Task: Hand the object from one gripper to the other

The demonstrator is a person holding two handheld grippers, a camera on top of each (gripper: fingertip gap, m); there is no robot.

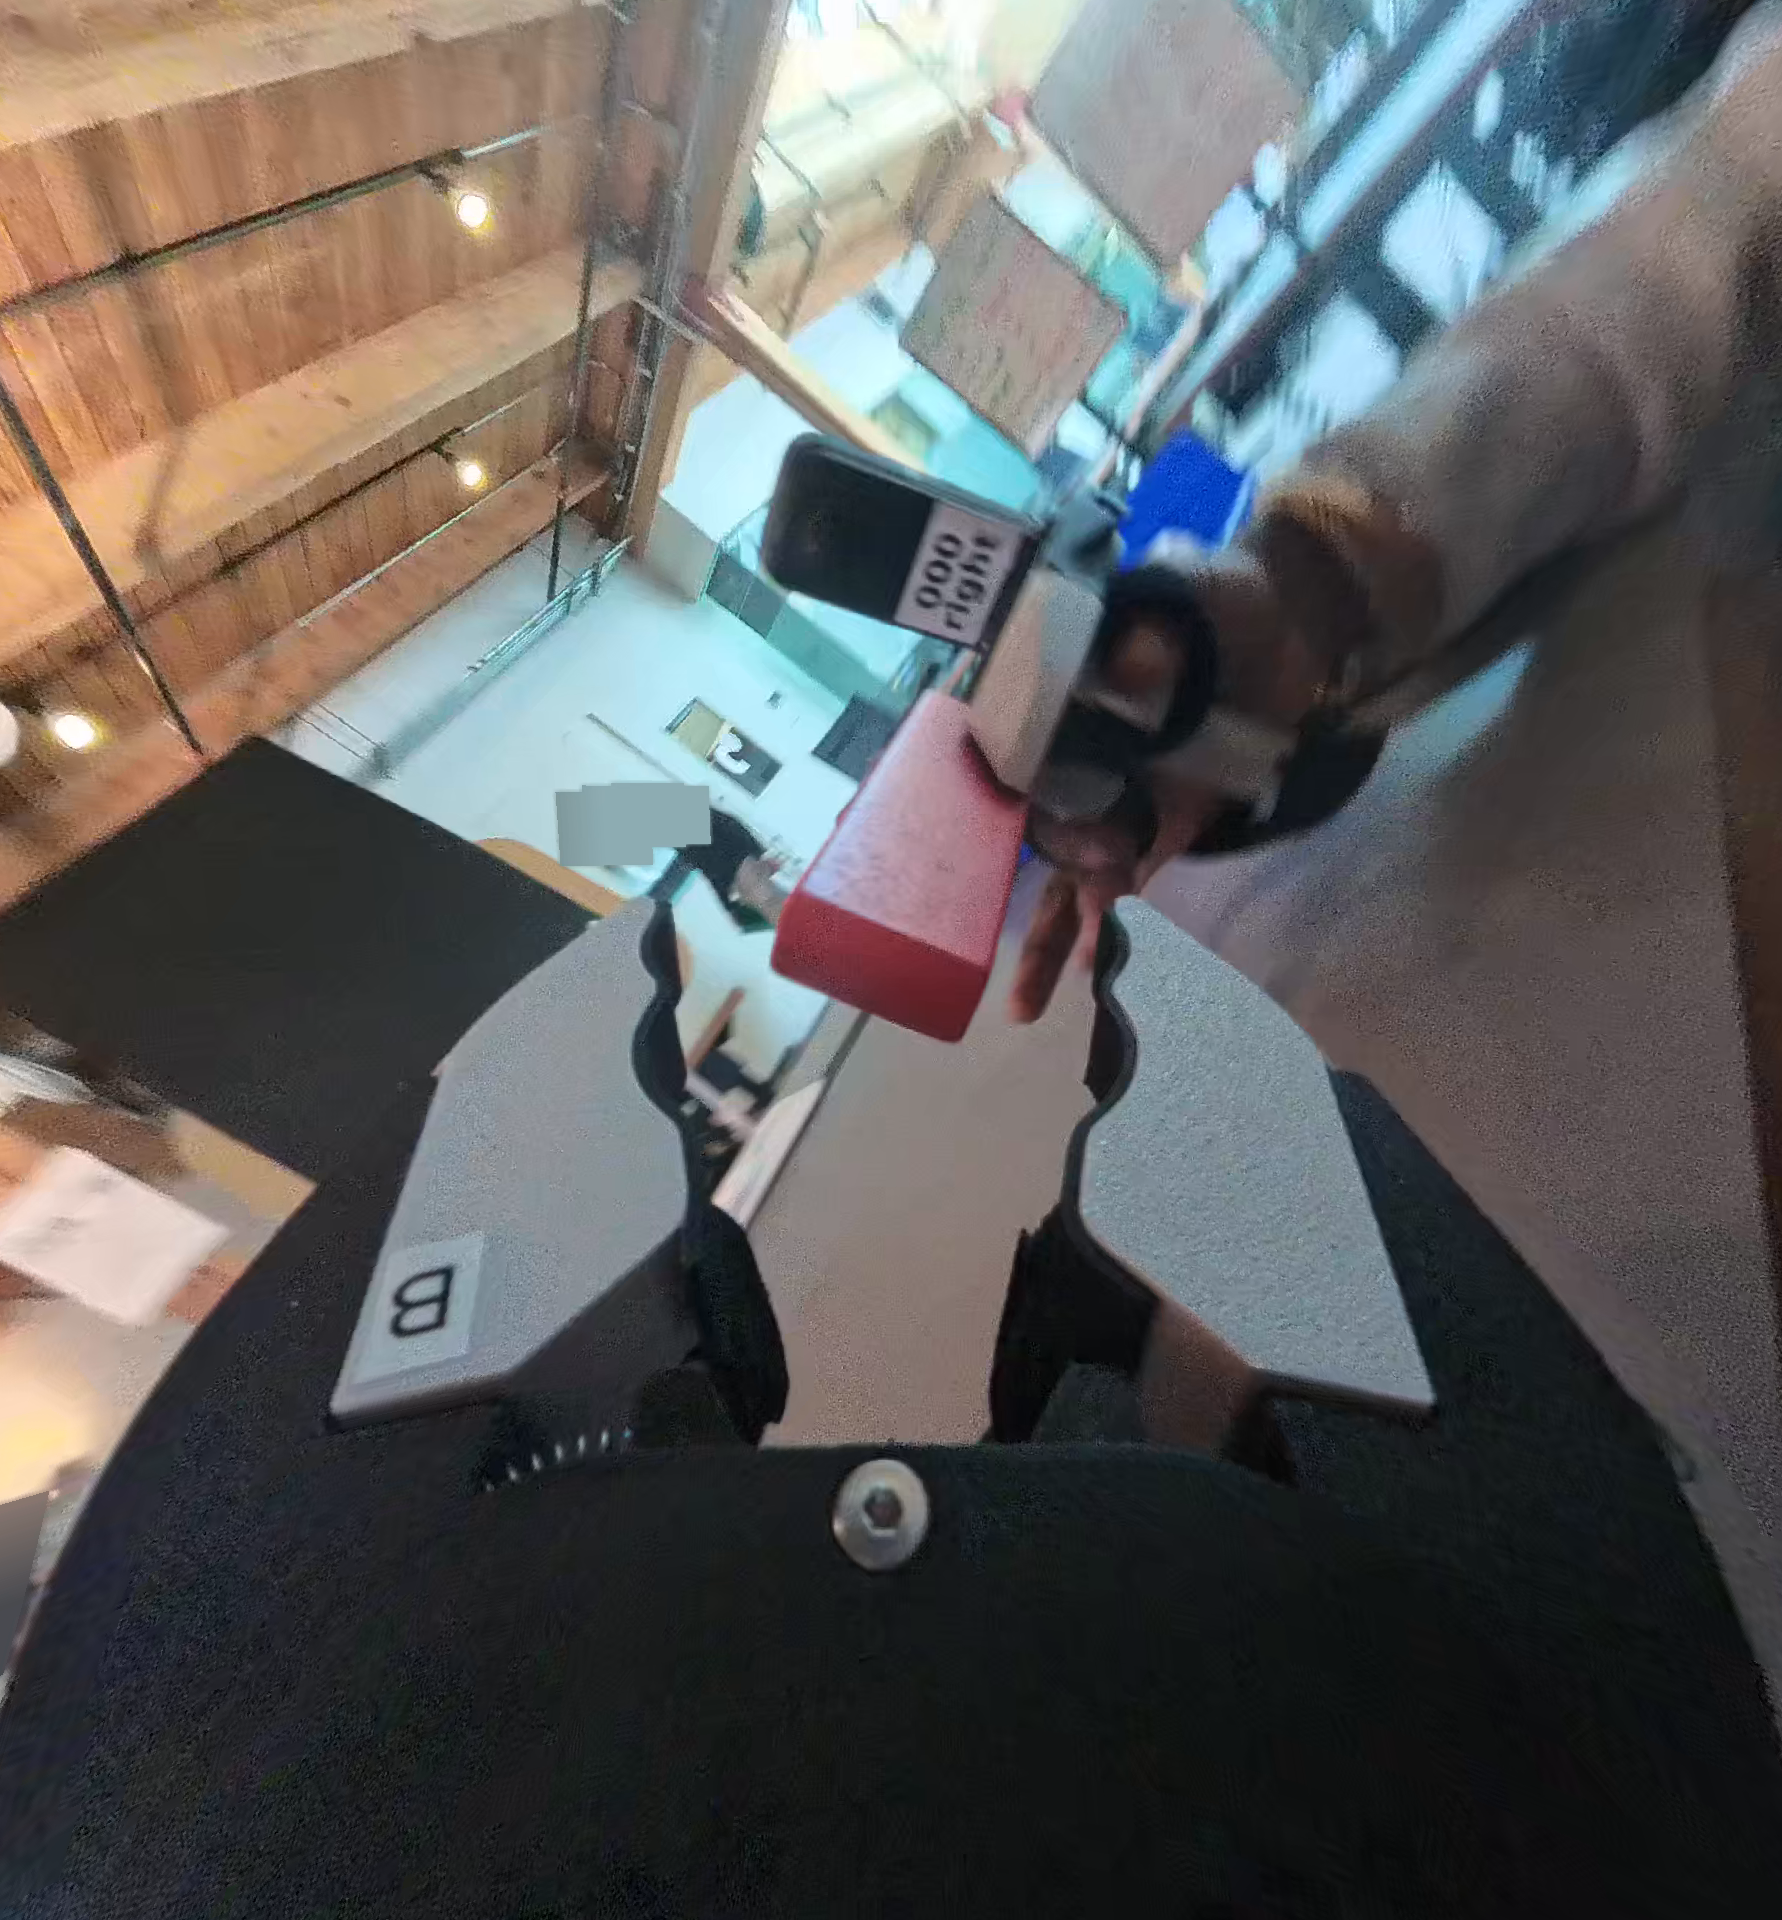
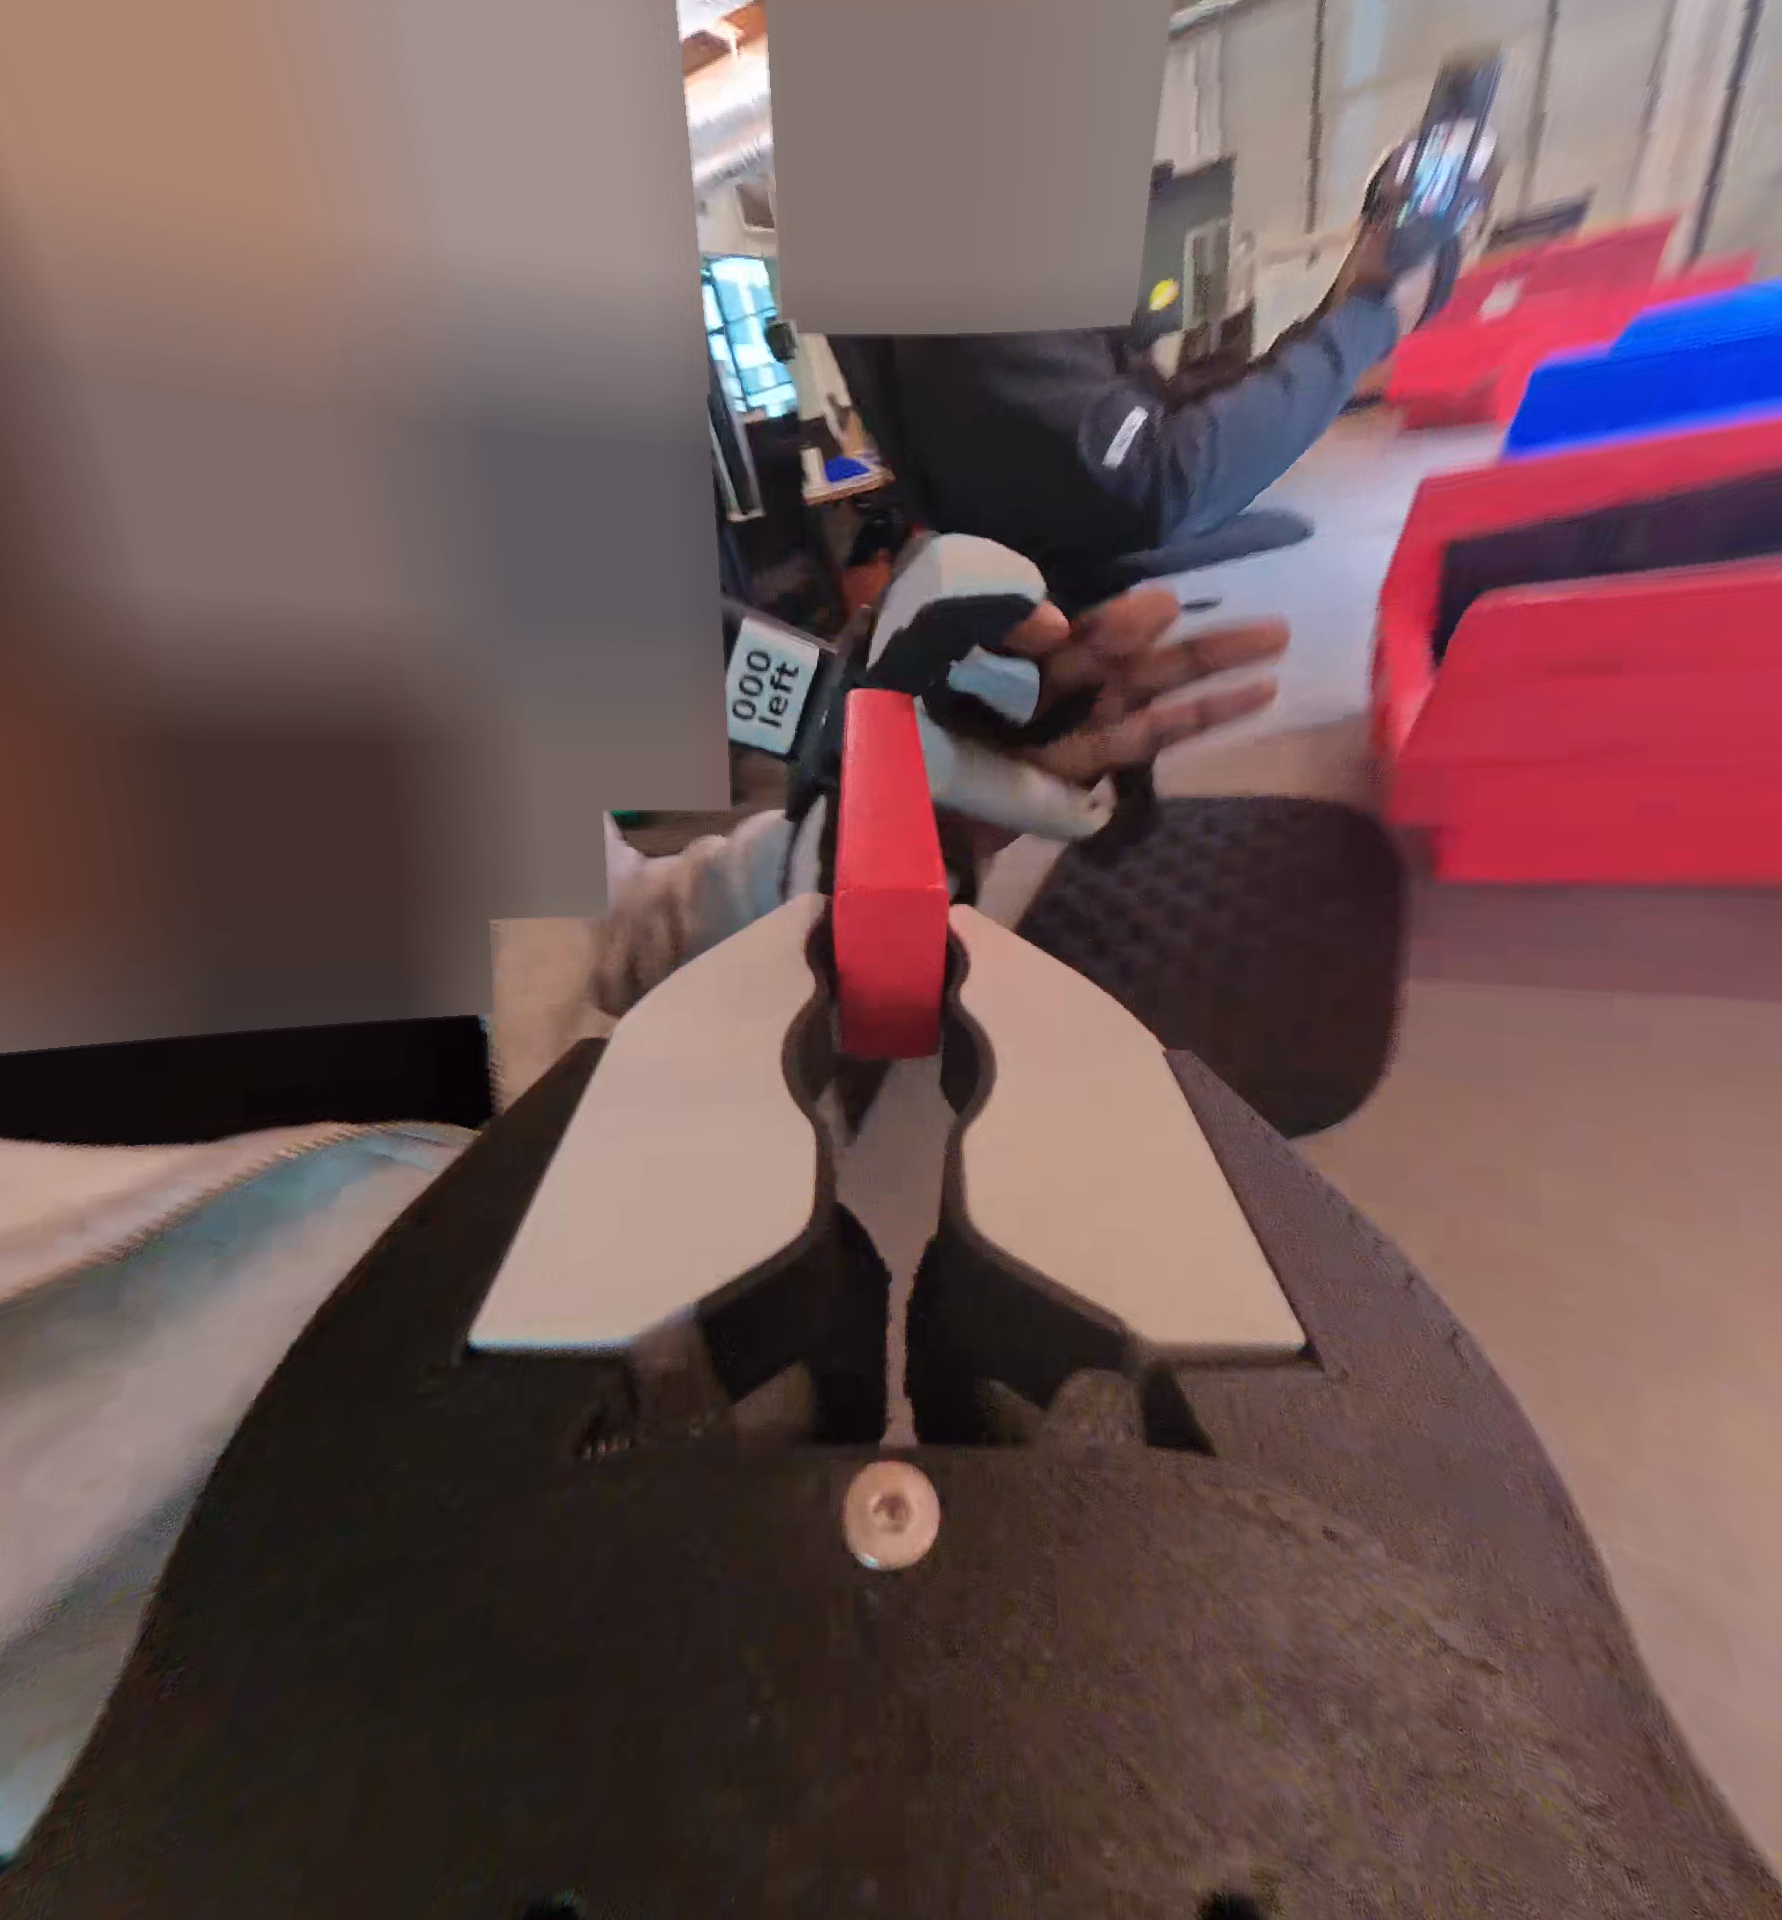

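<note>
Right tongs (image 2: 887, 982): clenched on one end of the red wooden block (image 2: 885, 883).
Left tongs (image 1: 882, 966): spread wide, nothing held, block just ahead.

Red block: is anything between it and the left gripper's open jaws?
Nothing visible. The right gripper holds the red block in the air just beyond the left gripper, whose jaws stand wide apart. The gap between them shows only background.

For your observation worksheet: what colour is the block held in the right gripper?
The block is plain red, clearest in the right wrist view, clamped by the right gripper.
</note>
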